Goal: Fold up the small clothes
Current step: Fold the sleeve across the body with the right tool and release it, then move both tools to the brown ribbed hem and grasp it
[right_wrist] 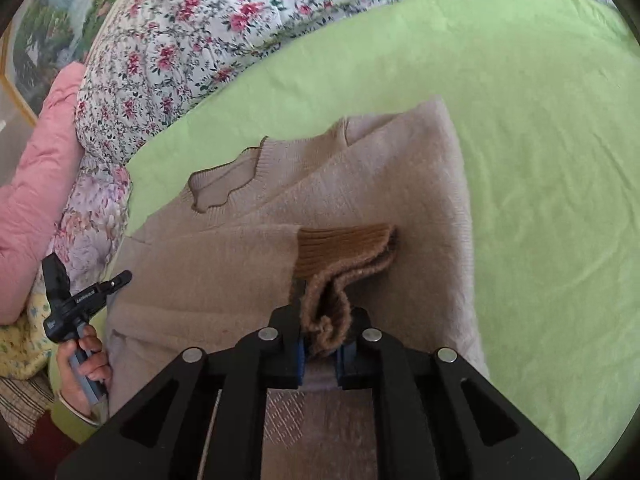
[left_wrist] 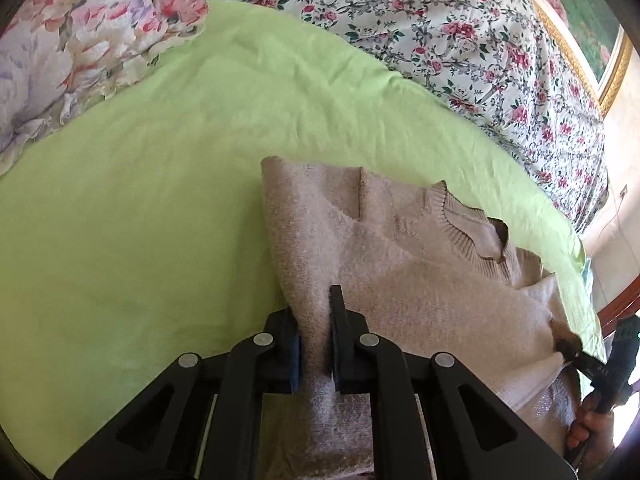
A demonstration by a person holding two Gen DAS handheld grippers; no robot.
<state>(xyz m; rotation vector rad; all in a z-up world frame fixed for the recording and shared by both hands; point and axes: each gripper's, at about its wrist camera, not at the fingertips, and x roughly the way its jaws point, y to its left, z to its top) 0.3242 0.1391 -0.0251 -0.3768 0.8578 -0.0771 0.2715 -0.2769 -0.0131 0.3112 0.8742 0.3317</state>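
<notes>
A beige knit sweater [left_wrist: 400, 264] lies partly folded on a green sheet [left_wrist: 140, 200], its ribbed collar [left_wrist: 468, 232] toward the far side. My left gripper [left_wrist: 314, 308] is shut on a raised fold at the sweater's near left edge. At the right edge of this view my right gripper [left_wrist: 576, 354] pinches the sweater's other side. In the right wrist view the sweater [right_wrist: 360, 168] has a sleeve laid across it, ending in a brown ribbed cuff [right_wrist: 344, 248]. My right gripper [right_wrist: 326, 320] is shut on bunched knit just below that cuff. The left gripper [right_wrist: 120, 278] touches the sweater's left edge.
A floral quilt [left_wrist: 440, 32] is heaped along the far side of the bed, with a floral pillow [left_wrist: 60, 60] at the left. A pink padded cover [right_wrist: 36, 160] lies beside the quilt [right_wrist: 180, 52]. A person's hand [right_wrist: 84, 364] holds the left gripper's handle. Green sheet [right_wrist: 540, 160] spreads to the right.
</notes>
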